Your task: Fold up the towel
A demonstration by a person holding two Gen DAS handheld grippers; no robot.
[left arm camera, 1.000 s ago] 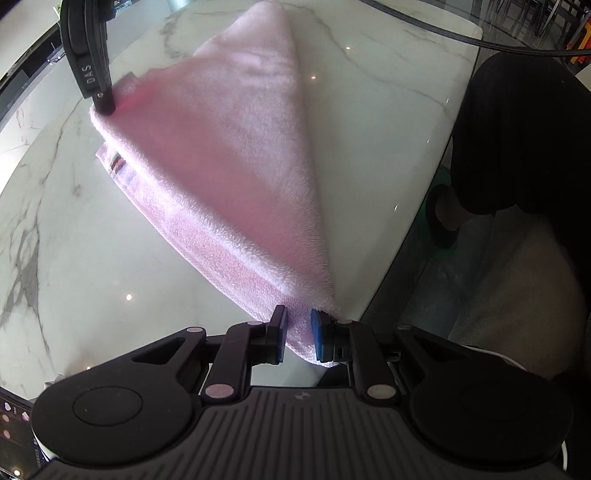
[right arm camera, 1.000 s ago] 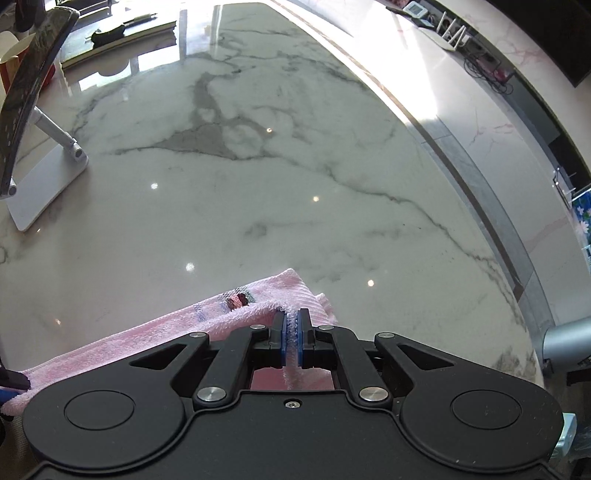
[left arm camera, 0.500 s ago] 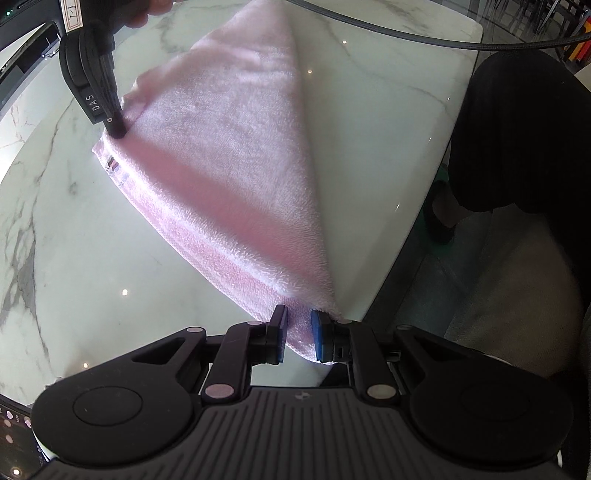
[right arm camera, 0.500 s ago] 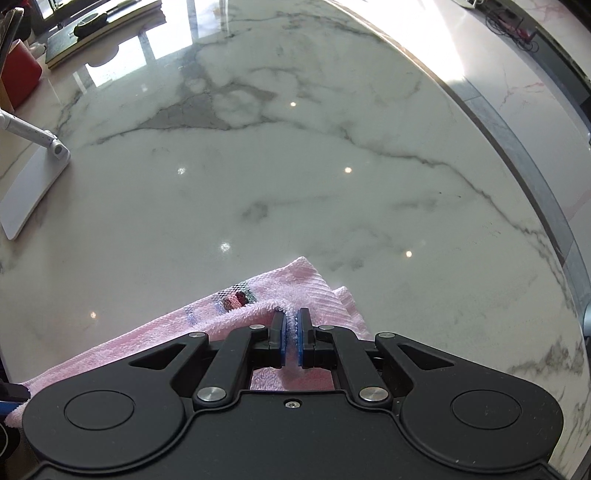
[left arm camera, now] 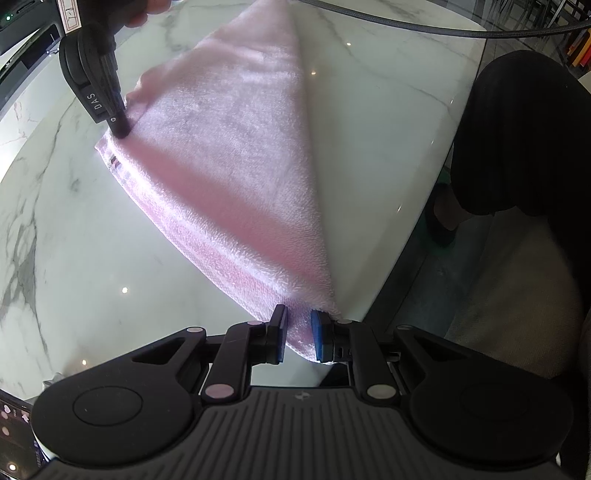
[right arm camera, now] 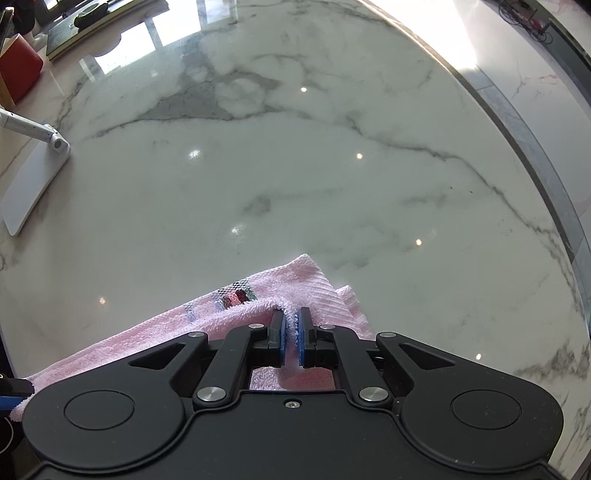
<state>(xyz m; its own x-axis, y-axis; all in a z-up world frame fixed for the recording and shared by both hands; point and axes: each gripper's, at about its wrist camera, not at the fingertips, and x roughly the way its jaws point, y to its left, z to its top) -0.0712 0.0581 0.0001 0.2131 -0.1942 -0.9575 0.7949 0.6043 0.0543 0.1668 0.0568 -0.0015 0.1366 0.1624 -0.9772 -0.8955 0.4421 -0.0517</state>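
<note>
A pink towel lies folded over on the white marble table, its top layer stretched between both grippers. My left gripper is shut on the towel's near corner by the table edge. My right gripper is shut on the towel's other corner, just above the lower layer with its checked label. In the left wrist view the right gripper shows at the towel's far left corner, low over the table.
A white stand base and its arm sit at the table's left. A red box and a dark tray lie at the far edge. A black chair stands beside the table edge. A cable crosses the far table.
The right gripper has carried its towel corner forward and down, so the top layer now nearly covers the lower layer. The left gripper has stayed put.
</note>
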